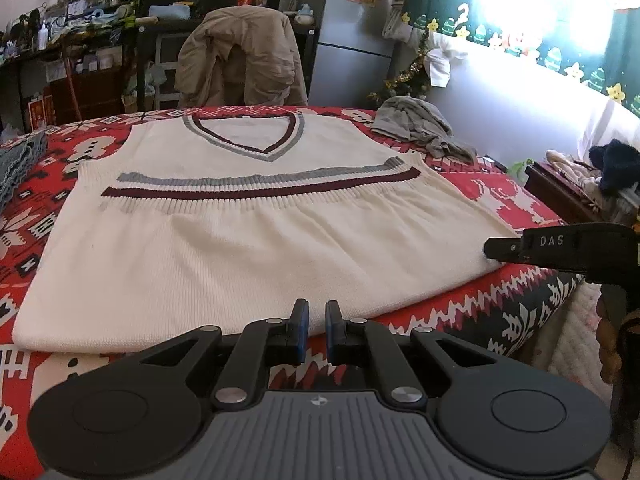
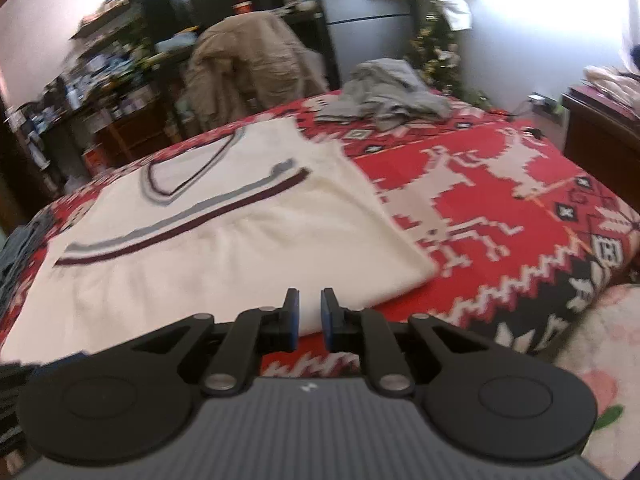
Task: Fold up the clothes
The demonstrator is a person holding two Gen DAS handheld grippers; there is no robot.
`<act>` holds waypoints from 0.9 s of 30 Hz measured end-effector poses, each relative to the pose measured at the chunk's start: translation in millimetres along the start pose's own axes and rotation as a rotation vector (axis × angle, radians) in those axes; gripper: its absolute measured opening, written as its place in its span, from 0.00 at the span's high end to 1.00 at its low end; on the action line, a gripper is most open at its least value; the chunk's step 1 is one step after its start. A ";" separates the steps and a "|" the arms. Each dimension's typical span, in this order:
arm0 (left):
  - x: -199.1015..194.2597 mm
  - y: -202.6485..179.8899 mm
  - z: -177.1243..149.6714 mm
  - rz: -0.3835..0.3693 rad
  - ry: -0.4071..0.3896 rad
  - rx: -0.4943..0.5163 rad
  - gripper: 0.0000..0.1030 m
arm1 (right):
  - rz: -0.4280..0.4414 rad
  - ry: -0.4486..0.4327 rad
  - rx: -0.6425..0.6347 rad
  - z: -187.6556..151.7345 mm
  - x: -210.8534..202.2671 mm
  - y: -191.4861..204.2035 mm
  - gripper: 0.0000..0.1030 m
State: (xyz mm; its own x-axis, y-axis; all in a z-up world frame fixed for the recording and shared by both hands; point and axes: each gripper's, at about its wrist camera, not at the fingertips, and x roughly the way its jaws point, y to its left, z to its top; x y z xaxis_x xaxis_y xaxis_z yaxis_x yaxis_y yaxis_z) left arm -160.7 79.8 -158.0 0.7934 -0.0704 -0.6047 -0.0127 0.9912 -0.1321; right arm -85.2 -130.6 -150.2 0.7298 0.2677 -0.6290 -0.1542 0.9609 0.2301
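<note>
Both tools wait at the near edge, ready to grab: left tool [image 1: 317, 330] and right tool [image 2: 308, 318] each show a small gap, holding nothing. Between them, the white knitted vest with grey and dark-red stripes [image 1: 248, 240] lies flat on the red patterned counter [image 1: 516, 200], bottom part already folded up.

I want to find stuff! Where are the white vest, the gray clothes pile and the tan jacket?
white vest [image 1: 248, 252], left wrist view, plain lower body.
gray clothes pile [image 2: 384, 92], right wrist view, crumpled middle.
tan jacket [image 1: 244, 56], left wrist view, back panel.
</note>
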 end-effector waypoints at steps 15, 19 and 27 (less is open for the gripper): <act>0.8 4.2 1.7 -0.010 0.007 -0.046 0.93 | -0.078 -0.046 0.114 4.4 -0.9 -26.9 0.86; 0.7 4.7 2.1 -0.011 0.007 -0.055 0.93 | -0.002 -0.020 0.035 0.2 -2.0 -8.1 0.86; -1.1 5.6 1.2 -0.009 0.003 -0.063 0.93 | 0.253 0.043 -0.217 -19.5 -5.2 61.8 0.86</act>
State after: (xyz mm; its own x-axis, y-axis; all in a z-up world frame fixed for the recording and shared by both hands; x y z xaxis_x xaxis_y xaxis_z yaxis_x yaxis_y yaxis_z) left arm -160.9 85.6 -157.1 0.7919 -0.0794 -0.6055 -0.0439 0.9815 -0.1862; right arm -111.5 -71.1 -147.2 0.6225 0.4977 -0.6040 -0.4681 0.8553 0.2223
